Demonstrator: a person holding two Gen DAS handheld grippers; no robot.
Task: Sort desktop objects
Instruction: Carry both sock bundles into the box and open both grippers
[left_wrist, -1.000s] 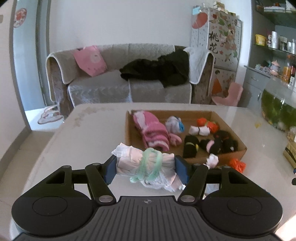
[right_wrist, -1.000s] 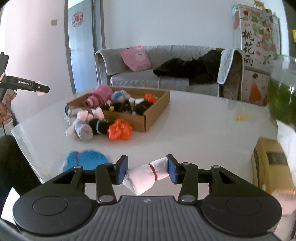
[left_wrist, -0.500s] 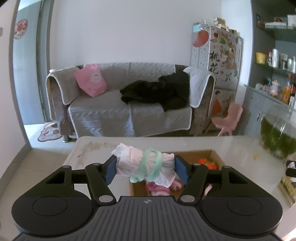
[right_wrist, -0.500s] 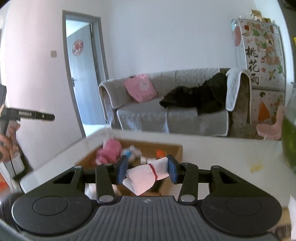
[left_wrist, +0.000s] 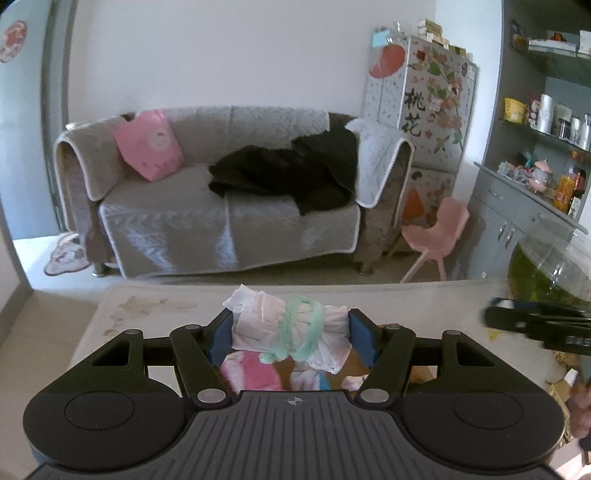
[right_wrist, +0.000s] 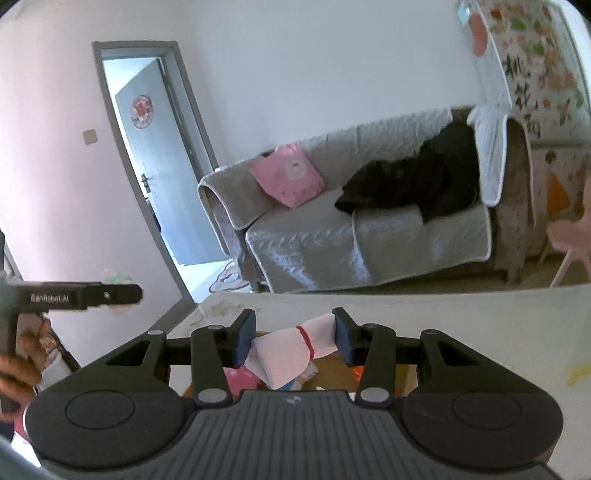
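A: Left wrist: our left gripper (left_wrist: 291, 332) pinches the white sock bundle tied with green band (left_wrist: 291, 328), carried above the brown cardboard box (left_wrist: 419, 373) for dropping.

B: Right wrist: our right gripper (right_wrist: 293, 338) clamps the small white sock roll with red band (right_wrist: 291, 349) above that box (right_wrist: 332, 371) too

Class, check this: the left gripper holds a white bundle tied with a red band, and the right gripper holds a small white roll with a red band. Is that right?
Not quite. In the left wrist view the left gripper holds a white bundle tied with a green band, not red. The right gripper does hold a small white roll with a red band.
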